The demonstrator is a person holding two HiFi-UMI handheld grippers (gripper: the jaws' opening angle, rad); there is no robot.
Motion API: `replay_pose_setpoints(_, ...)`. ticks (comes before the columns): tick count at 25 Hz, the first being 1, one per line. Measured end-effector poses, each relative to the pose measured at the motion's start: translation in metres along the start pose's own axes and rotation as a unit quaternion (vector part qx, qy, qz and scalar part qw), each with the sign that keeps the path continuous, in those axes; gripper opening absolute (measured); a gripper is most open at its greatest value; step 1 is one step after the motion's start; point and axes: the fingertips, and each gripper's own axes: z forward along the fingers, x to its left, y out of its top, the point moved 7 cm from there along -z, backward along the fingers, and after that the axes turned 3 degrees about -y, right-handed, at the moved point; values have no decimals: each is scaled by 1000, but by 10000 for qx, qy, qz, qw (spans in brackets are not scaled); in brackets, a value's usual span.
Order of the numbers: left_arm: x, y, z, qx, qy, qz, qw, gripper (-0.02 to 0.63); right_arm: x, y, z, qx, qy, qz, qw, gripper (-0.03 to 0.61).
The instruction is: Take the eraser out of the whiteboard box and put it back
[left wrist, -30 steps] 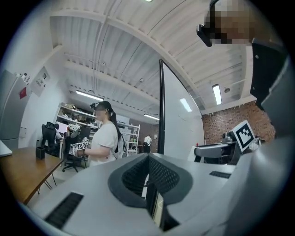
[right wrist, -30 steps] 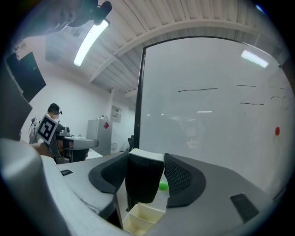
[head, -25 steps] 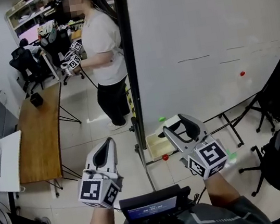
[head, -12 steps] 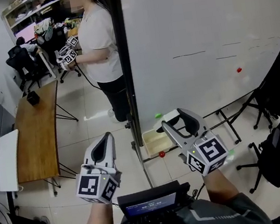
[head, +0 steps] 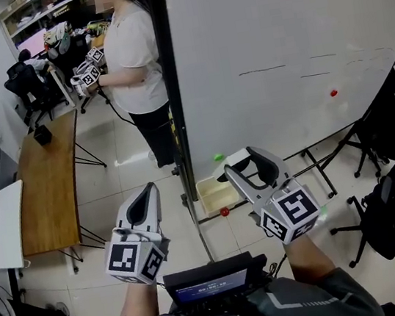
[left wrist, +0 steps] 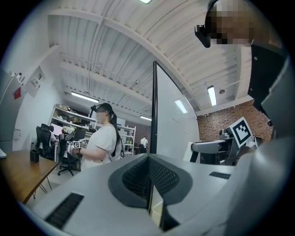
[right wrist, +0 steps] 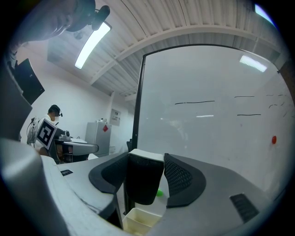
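Right tool (right wrist: 145, 160): closed on the black felt eraser with white backing (right wrist: 144, 180). The eraser is clamped upright between both pads, white edge on top, seen centre of the right gripper view. It is held out of the box. The pale-yellow open plastic box (head: 210, 198) is seen at the centre of the head view, at the bottom edge of the large white whiteboard (head: 274, 30), just beside its black frame post (head: 171, 83). In the right gripper view the box rim shows at bottom centre, directly under the eraser and apart from it.

Left tool (left wrist: 148, 159): jaws are pressed together with nothing between them. It is held lower left of centre in the head view, apart from the box.

A small green round magnet (head: 218, 156) is seen just above the box. A red round magnet (head: 333, 93) is stuck on the board at the right of the frame. Faint dark pen lines are seen on the board, upper right.

A brown wooden counter (head: 53, 184) is at the left. A person in a white top (head: 132, 52) is at upper left, holding marker-cube grippers.
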Motion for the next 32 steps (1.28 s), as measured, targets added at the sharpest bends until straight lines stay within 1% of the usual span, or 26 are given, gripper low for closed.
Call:
replay_pose_setpoints(6,-2,-1,-6,-2,38,18,10000,32,3,-1,-1,2,2,-10,10000,267)
replay_pose_setpoints(12,1,-3,-10,-129,176,-49,9998,34,5,-2,-1,-9,-1,18,10000,267)
replay_pose_setpoints(22,14,-5,2,-32,386,20,9992,34,5,-6,21,40,59,27,10000,267)
replay_pose_setpoints(26,21,-18,9,76,402,-16,9992,34,2,-20,30,155,52,75,9998,267)
replay_pose_setpoints(32,30,-53,24,234,378,-18,9990,34,-5,-55,42,338,21,57,9994,267)
